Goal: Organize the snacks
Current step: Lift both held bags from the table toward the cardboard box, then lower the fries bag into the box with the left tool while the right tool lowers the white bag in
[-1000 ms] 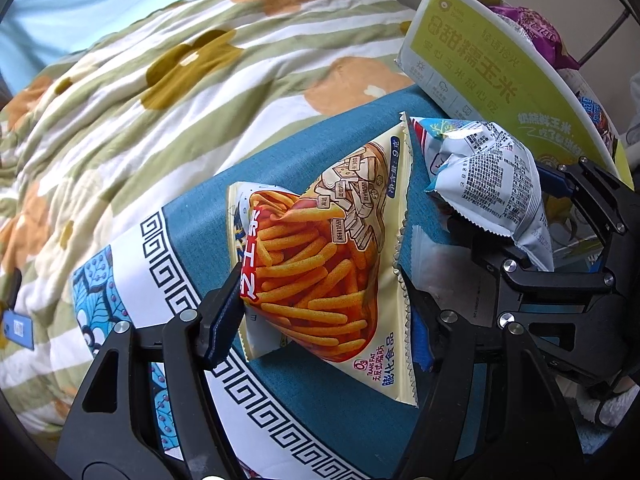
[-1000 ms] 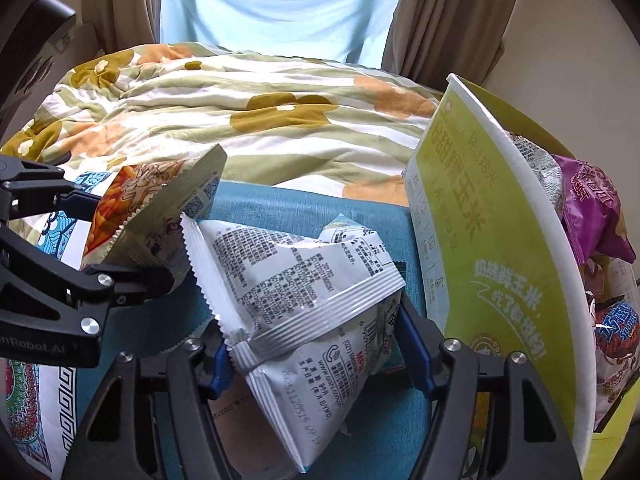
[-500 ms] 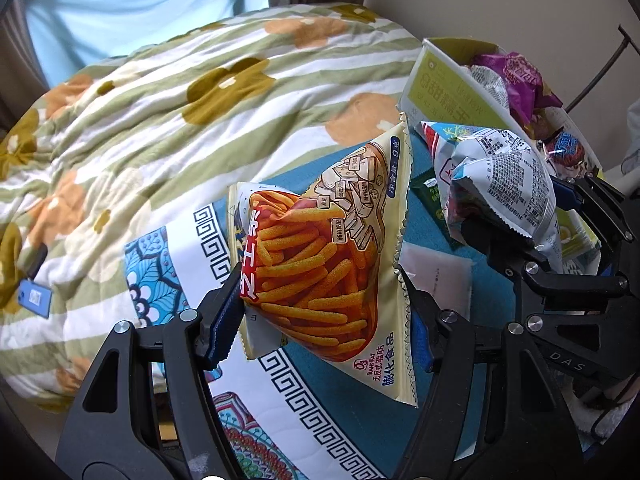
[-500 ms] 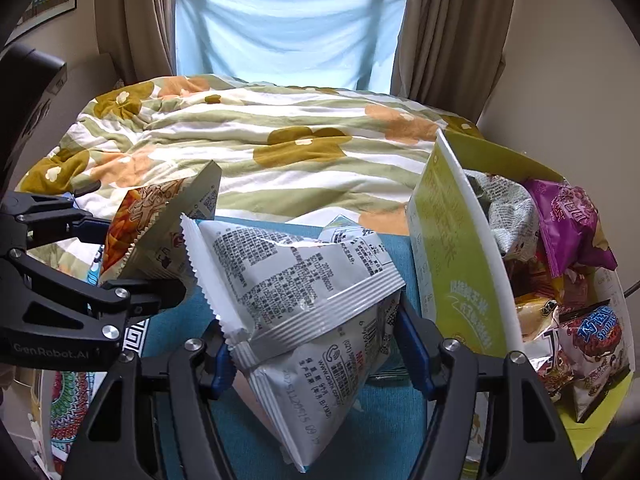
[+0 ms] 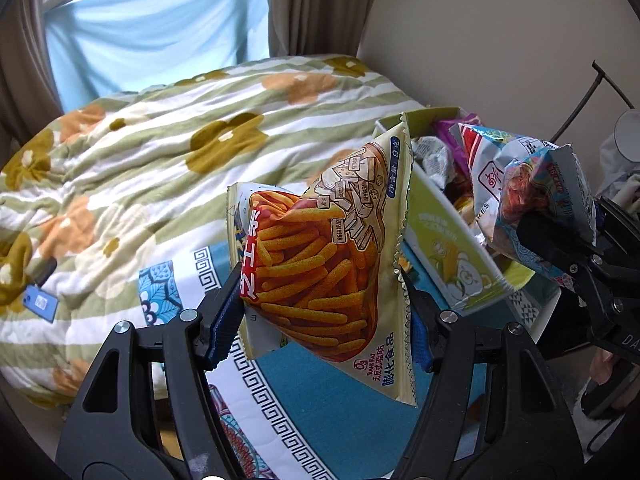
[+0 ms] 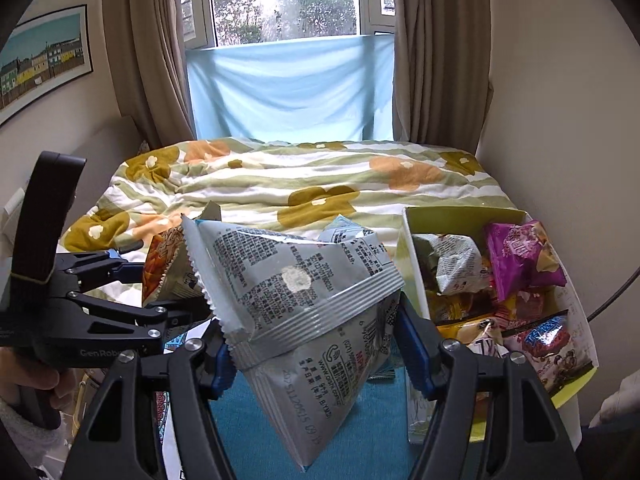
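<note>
Snack packet [image 5: 324, 280]: puffy, cream-edged, printed with orange sticks, red band.

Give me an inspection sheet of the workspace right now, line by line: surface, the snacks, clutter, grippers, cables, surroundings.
Surface: teal patterned cloth at the foot of a bed with a floral quilt.
Job's things: orange stick-snack bag and silver-grey snack bag, both lifted clear of the cloth; green box holding mixed snack packets, a purple packet on top.
Clutter: blue tag on the quilt.
Grippers: left gripper clamps the orange bag; right gripper clamps the silver-grey bag.
Cables: nothing seen.
Surroundings: window, brown curtains, light blue sheet, framed picture.
</note>
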`<action>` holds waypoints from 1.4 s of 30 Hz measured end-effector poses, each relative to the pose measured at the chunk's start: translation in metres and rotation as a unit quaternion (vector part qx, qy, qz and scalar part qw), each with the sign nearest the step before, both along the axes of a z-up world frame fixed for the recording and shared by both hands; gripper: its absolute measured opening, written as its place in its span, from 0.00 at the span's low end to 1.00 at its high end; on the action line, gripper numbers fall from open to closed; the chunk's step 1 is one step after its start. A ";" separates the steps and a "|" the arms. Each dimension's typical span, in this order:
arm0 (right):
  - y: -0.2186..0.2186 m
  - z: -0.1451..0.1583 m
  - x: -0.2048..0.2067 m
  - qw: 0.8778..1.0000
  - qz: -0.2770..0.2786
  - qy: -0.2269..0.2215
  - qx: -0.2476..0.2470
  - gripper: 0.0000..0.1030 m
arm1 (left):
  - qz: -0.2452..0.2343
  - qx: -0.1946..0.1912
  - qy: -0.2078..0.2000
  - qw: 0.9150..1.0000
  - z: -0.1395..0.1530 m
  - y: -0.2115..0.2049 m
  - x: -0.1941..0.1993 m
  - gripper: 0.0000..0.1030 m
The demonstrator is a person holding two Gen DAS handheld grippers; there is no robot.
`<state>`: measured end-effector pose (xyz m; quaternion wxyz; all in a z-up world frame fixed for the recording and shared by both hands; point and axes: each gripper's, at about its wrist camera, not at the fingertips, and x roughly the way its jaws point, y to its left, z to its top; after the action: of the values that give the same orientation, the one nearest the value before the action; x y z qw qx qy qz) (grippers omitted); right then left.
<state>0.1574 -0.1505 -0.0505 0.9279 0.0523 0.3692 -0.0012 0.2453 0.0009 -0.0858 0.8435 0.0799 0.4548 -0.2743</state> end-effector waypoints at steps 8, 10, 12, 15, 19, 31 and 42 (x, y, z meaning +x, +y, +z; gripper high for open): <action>-0.092 0.030 -0.019 0.999 -0.030 -0.021 0.002 0.62 | 0.001 -0.026 -0.015 1.000 0.035 -0.096 -0.007 0.63; -0.121 0.034 -0.022 0.999 -0.035 -0.023 0.008 0.62 | -0.003 -0.023 -0.012 1.000 0.035 -0.129 -0.005 0.63; -0.146 0.037 -0.026 0.999 -0.039 -0.024 0.009 0.62 | -0.007 -0.020 -0.008 1.000 0.031 -0.163 -0.003 0.63; -0.182 0.037 -0.030 0.999 -0.042 -0.025 0.010 0.62 | -0.012 -0.012 0.004 1.000 0.018 -0.213 -0.002 0.63; -0.220 0.025 -0.033 0.999 -0.039 -0.015 0.016 0.62 | -0.009 0.002 0.025 1.000 -0.005 -0.258 -0.001 0.64; -0.271 0.000 -0.021 0.999 0.006 0.018 0.044 0.62 | 0.067 0.005 0.053 0.996 -0.025 -0.258 -0.025 0.99; -0.267 0.000 -0.007 0.997 0.040 0.014 0.064 0.62 | 0.134 -0.010 0.029 0.990 -0.005 -0.197 -0.061 0.99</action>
<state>0.1506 -0.4171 -0.0508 0.9166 0.0967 0.3836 0.0583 0.1848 -0.1960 -0.0906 0.8597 0.0017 0.4832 -0.1655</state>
